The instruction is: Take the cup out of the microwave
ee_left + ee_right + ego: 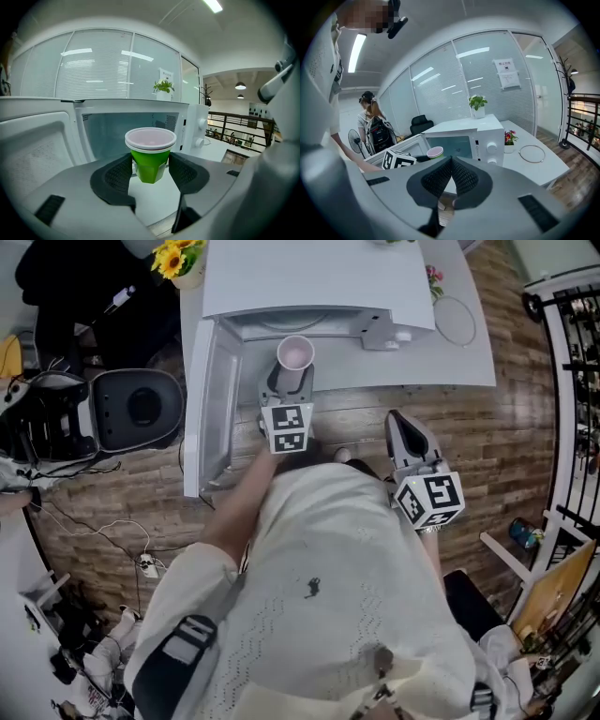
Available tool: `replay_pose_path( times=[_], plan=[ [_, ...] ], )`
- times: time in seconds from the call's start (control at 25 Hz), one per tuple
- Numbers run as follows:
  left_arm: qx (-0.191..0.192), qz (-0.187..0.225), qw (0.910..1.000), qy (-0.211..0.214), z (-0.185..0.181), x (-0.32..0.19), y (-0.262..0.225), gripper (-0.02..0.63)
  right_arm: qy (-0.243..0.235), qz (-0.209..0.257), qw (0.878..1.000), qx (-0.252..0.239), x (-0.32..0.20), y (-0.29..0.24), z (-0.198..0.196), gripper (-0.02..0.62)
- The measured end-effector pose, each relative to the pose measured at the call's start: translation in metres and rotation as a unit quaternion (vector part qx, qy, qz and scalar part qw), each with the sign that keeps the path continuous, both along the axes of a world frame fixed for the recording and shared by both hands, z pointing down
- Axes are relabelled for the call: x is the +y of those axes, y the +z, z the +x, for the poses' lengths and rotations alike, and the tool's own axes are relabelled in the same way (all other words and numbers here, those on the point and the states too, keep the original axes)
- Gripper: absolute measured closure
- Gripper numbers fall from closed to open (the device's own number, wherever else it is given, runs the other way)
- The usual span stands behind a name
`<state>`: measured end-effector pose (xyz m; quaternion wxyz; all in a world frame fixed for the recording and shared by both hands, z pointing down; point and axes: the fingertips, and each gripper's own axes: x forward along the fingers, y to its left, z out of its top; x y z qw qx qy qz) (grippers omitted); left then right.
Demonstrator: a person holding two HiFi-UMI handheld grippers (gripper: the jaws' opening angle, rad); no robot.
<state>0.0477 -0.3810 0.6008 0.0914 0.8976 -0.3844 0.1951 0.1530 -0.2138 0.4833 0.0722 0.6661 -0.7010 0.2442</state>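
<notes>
A green cup (150, 164) with a white rim and pinkish inside sits between the pads of my left gripper (150, 172), which is shut on it. The cup hangs just in front of the open white microwave (190, 126), with the cavity behind it. From above, the cup (295, 354) is at the microwave's (319, 277) open front, with the left gripper (292, 373) under it. My right gripper (401, 423) is lower right of the cup, away from the table edge. Its jaws (451, 164) are shut with nothing between them. In its view the cup (435, 152) shows left of the microwave (480, 133).
The microwave door (208, 404) swings open to the left. On the white table (469, 357) lie a wire ring (455, 320) and a small flower pot (433, 279). A black chair (136, 409) stands left, a railing (572, 381) right. A person with a backpack (372, 126) stands beyond.
</notes>
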Motion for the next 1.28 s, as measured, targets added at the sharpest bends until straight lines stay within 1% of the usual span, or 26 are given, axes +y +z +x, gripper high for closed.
replay_pose_path(
  times=[0.36, 0.68, 0.92, 1.28],
  plan=[
    [0.009, 0.002, 0.9998, -0.019, -0.012, 0.072, -0.027, 0.339, -0.019, 0.014, 0.999, -0.024, 0.051, -0.011, 0.007, 0.588],
    [0.020, 0.021, 0.9982, -0.052, -0.025, 0.170, -0.061, 0.339, -0.054, 0.030, 0.998, -0.025, 0.128, -0.022, 0.017, 0.588],
    [0.031, 0.008, 0.9971, -0.069, -0.037, 0.219, -0.072, 0.339, -0.081, 0.033, 0.996, -0.026, 0.153, -0.025, 0.010, 0.588],
    [0.027, 0.012, 0.9958, -0.087, -0.056, 0.274, -0.072, 0.339, -0.112, 0.037, 0.993, -0.027, 0.180, -0.021, -0.002, 0.588]
  ],
)
